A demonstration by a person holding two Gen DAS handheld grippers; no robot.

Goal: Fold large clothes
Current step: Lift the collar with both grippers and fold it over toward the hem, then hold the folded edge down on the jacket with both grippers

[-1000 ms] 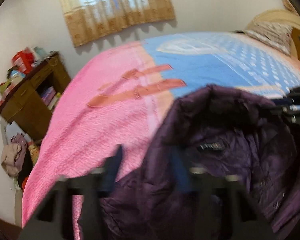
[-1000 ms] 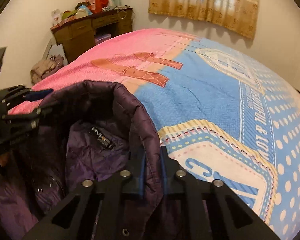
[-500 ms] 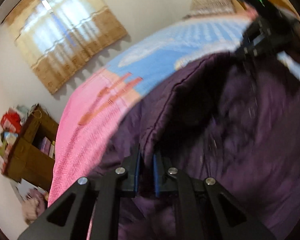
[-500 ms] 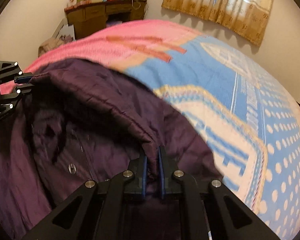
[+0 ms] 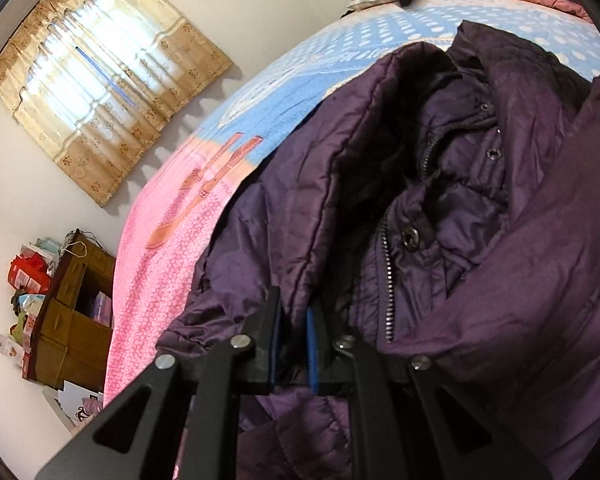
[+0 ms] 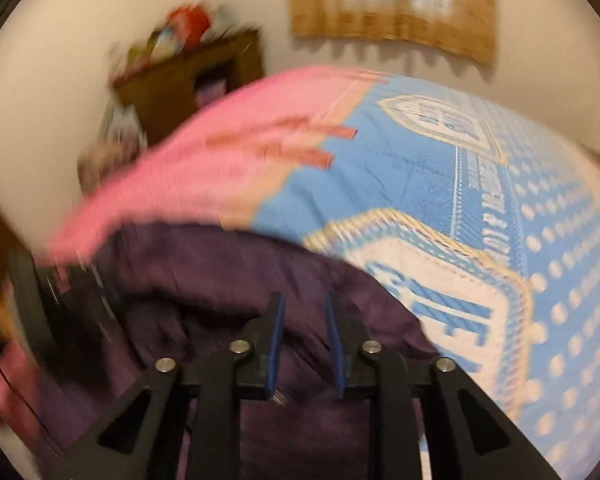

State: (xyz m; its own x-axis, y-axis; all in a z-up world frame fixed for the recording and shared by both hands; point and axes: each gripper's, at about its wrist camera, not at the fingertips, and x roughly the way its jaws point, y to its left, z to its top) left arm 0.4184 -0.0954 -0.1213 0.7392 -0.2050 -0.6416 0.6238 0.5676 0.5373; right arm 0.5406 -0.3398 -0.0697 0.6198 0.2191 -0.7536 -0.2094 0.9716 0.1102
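A bed (image 6: pixel 440 184) with a pink and blue printed cover carries the purple quilted jacket (image 5: pixel 500 220), which lies bunched near the bed's edge, front open and zip showing. The left gripper (image 5: pixel 294 336) has its fingers clamped on a folded edge of the jacket. The right gripper (image 6: pixel 305 344) is opening just above the cloth, nothing pinched between its fingers. To fold well, the left should keep its hold taut while the right takes a fresh edge and flattens the bulk.
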